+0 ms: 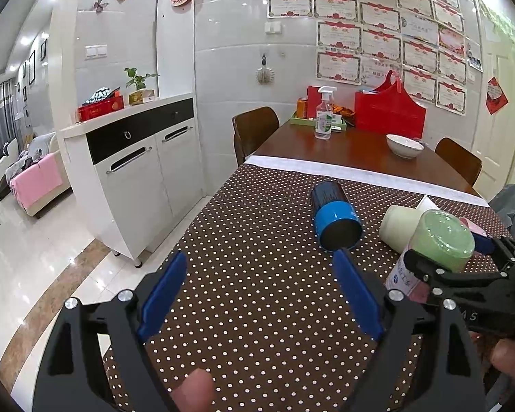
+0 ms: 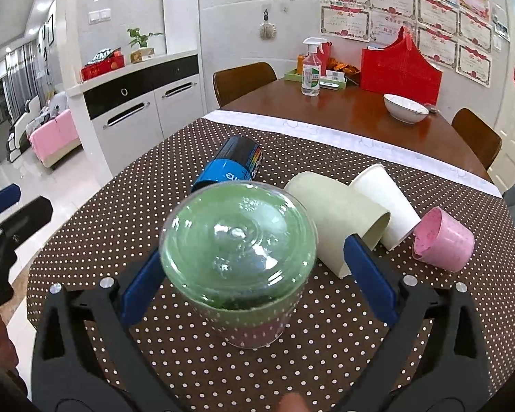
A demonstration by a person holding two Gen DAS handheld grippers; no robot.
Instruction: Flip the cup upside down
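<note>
**Dotted counter, green cup between the right tool's fingers**

On the brown polka-dot counter [image 2: 127, 213] we see the clear green cup [image 2: 238, 257], base up, between the fingers of our right tool [image 2: 257, 274]; the blue pads sit apart around it, and we cannot tell whether they touch. Beyond that tool lie a blue can [image 2: 231, 164], a cream cup [image 2: 336, 219], a white cup [image 2: 384, 202] and a pink cup [image 2: 444, 243]. Our left tool [image 1: 261, 295] is spread wide, holding nothing.

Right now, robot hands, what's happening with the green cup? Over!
Left gripper open, empty. Right gripper open around clear green plastic cup, base toward camera; contact unclear. Pale cream cup lying close beside right finger.
</note>
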